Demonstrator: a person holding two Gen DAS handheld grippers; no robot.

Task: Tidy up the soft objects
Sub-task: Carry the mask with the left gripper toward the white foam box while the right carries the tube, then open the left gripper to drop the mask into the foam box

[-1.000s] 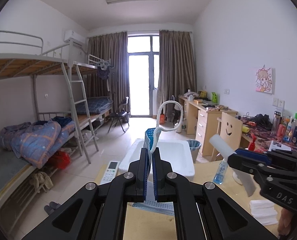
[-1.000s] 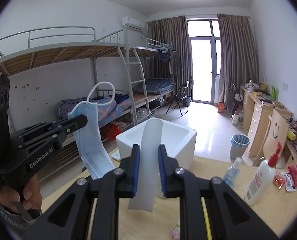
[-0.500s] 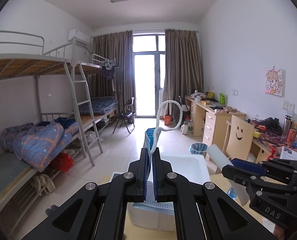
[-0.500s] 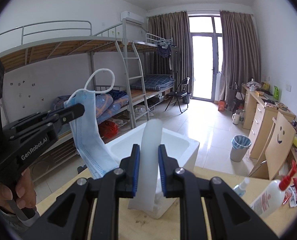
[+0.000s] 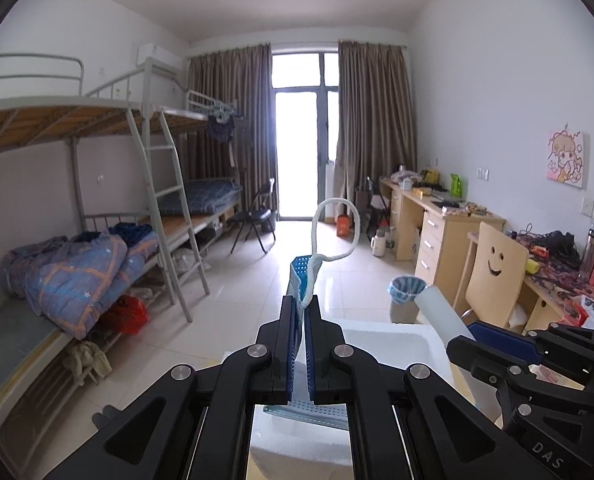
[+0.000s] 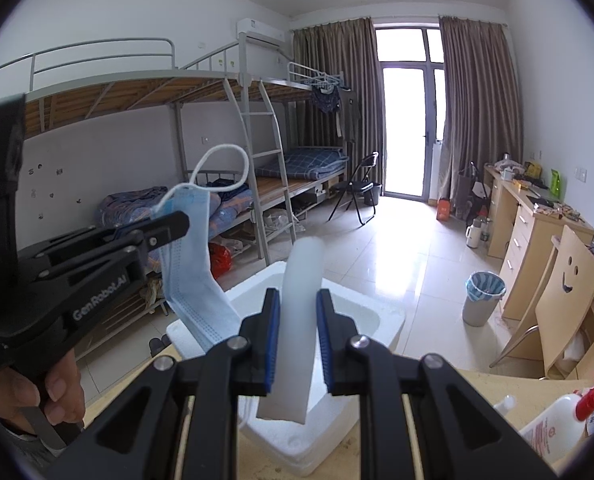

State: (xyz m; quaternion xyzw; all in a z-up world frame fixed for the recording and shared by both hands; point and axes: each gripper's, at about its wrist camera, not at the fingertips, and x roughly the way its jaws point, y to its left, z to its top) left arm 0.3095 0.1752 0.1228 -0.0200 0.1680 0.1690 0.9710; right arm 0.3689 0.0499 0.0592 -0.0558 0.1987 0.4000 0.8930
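Visibly, "GenRobot.AI"-marked left tongs [image 6: 169,232] clamp a blue mask [image 6: 195,280]; "DAS"-marked right tongs [image 6: 295,316] clamp white foam [image 6: 297,328].

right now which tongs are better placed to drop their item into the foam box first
Probably right. The right tongs hold the white foam strip with its lower end over the foam box opening; the face mask in the left tongs hangs nearer the box's left rim.

Left hand-held gripper [image 5: 301,312] pinches blue face mask [image 5: 301,276] above white foam box [image 5: 393,344].
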